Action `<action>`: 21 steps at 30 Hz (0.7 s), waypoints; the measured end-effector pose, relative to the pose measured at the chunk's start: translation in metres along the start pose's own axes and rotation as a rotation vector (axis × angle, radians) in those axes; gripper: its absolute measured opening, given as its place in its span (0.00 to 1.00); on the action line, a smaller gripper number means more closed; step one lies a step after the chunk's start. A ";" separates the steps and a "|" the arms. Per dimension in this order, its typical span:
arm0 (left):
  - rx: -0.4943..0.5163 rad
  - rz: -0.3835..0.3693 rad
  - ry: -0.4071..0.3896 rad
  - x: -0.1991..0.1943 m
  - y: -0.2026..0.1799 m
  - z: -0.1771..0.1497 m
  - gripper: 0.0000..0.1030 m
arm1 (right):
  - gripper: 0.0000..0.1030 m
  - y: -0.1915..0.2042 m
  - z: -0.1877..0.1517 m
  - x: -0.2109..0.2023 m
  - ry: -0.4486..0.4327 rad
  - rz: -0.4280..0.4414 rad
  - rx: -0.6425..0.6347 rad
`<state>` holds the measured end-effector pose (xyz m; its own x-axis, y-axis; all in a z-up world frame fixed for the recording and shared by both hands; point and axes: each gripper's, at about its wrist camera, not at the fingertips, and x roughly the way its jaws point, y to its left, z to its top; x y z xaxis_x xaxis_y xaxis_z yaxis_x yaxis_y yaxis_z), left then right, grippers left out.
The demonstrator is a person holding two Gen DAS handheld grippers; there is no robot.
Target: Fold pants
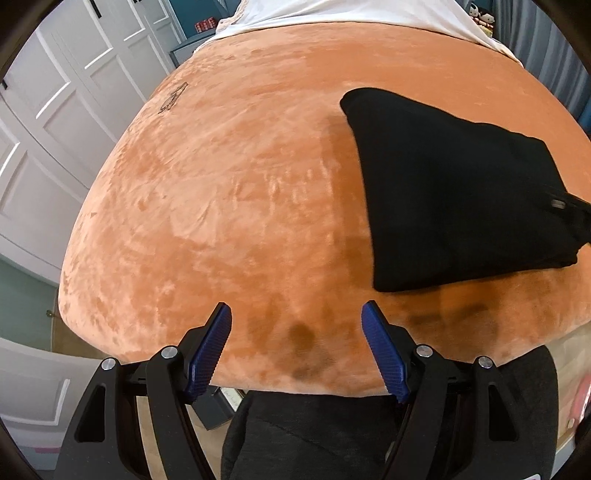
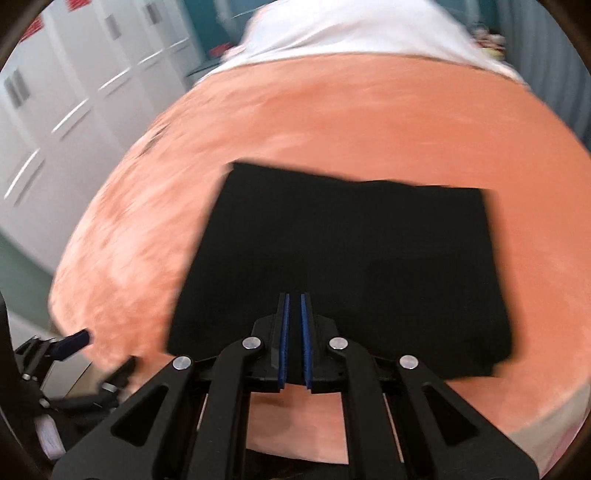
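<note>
On orange blanket [image 1: 240, 192], faint dark print [image 1: 173, 98], unreadable. Black pants [image 1: 454, 192], folded compact, lie flat to right of left gripper [image 1: 297, 314], fingers spread, empty. Right gripper [image 2: 294, 299] pinched nearly closed over pants' near edge; grasp unclear.

Pretty clearly a bedroom in someone's home. There's a bed [image 1: 229, 206] with a fuzzy orange blanket [image 1: 258, 155] over it and white sheets [image 1: 332, 14] up at the far end, plus white panelled wardrobe doors [image 1: 55, 122] along the left wall and teal walls [image 1: 22, 306].
</note>
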<state>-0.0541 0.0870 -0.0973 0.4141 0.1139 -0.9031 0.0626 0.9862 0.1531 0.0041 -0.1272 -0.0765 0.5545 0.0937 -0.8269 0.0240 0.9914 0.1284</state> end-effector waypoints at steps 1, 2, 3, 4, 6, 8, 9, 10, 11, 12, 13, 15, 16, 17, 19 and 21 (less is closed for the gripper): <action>0.003 -0.003 -0.001 -0.001 -0.002 0.000 0.69 | 0.06 -0.012 -0.001 -0.002 -0.002 -0.025 0.016; 0.007 -0.004 0.000 -0.001 -0.005 0.001 0.69 | 0.06 -0.033 -0.006 -0.004 0.006 -0.051 0.055; 0.013 -0.008 0.002 -0.001 -0.009 0.002 0.69 | 0.06 -0.046 -0.010 -0.003 0.019 -0.064 0.082; 0.019 -0.012 0.003 -0.002 -0.013 0.002 0.69 | 0.06 -0.061 -0.014 0.001 0.036 -0.080 0.106; 0.031 -0.013 0.004 -0.002 -0.021 0.002 0.69 | 0.02 -0.087 -0.028 0.014 0.093 -0.073 0.142; 0.042 -0.012 0.008 -0.001 -0.028 0.003 0.69 | 0.02 -0.095 -0.036 0.020 0.090 -0.024 0.179; 0.046 -0.016 0.014 -0.001 -0.032 0.003 0.69 | 0.02 -0.094 -0.035 0.016 0.084 -0.024 0.173; 0.049 -0.018 0.018 -0.001 -0.035 0.004 0.69 | 0.03 -0.092 -0.034 0.014 0.079 -0.026 0.166; 0.050 -0.016 0.022 -0.001 -0.037 0.004 0.69 | 0.03 -0.090 -0.033 0.007 0.063 -0.025 0.164; 0.051 -0.014 0.025 -0.001 -0.040 0.005 0.69 | 0.03 -0.090 -0.033 0.002 0.049 -0.015 0.171; 0.051 -0.014 0.025 -0.001 -0.042 0.006 0.69 | 0.04 -0.092 -0.032 -0.003 0.037 -0.006 0.182; 0.052 -0.009 0.026 -0.001 -0.044 0.008 0.75 | 0.10 -0.104 -0.032 -0.016 0.006 -0.004 0.213; 0.052 -0.007 0.021 -0.002 -0.045 0.009 0.76 | 0.20 -0.110 -0.033 -0.021 -0.009 -0.015 0.223; 0.053 -0.004 0.014 -0.003 -0.046 0.011 0.76 | 0.25 -0.115 -0.034 -0.028 -0.023 -0.039 0.229; 0.053 -0.003 0.012 -0.002 -0.049 0.013 0.76 | 0.26 -0.120 -0.031 -0.029 -0.030 -0.070 0.240; 0.054 -0.019 0.016 0.000 -0.052 0.017 0.76 | 0.26 -0.132 -0.030 -0.030 -0.026 -0.075 0.261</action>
<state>-0.0422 0.0340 -0.0982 0.3977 0.0980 -0.9123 0.1192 0.9803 0.1573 -0.0406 -0.2584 -0.0846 0.5647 0.0153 -0.8252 0.2776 0.9381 0.2074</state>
